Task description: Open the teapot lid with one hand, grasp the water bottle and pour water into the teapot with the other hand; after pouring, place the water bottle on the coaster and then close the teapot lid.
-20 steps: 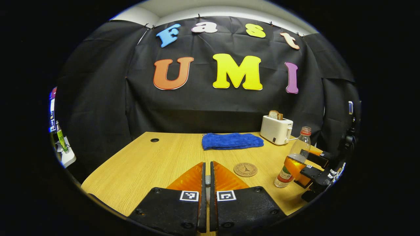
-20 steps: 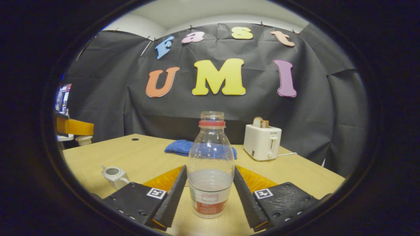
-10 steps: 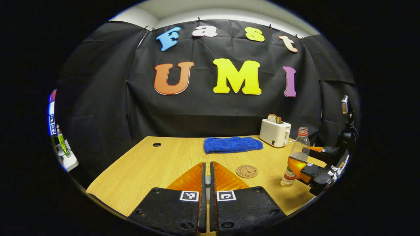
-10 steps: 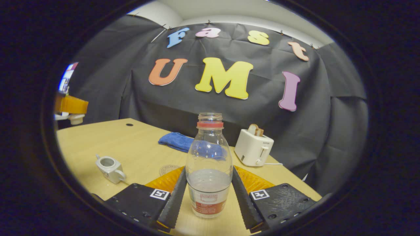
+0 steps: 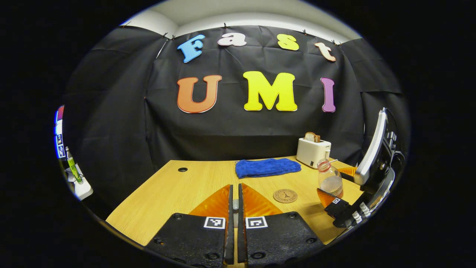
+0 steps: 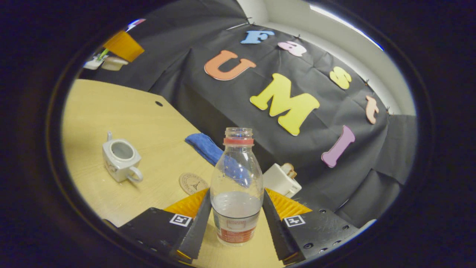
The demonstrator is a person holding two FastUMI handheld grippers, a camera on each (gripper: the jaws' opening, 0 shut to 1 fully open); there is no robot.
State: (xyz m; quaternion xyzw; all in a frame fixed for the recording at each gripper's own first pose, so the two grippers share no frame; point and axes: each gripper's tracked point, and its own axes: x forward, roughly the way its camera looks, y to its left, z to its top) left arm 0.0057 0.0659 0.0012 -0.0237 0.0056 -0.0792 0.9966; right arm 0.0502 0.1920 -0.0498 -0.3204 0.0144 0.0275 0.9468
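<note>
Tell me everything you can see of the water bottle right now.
The water bottle is clear plastic with no cap, a red ring below its open mouth and a label band near its base. Water fills roughly the lower part. The right gripper clamps it, one finger on each side of the lower body. In the left gripper view the bottle leans with its neck toward the coaster. The open teapot stands apart on the table; no water is leaving the mouth.

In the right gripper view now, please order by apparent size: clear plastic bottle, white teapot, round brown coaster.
1. Clear plastic bottle: largest, but it is nearest the camera, so this is unsure.
2. White teapot.
3. Round brown coaster, partly hidden.
</note>
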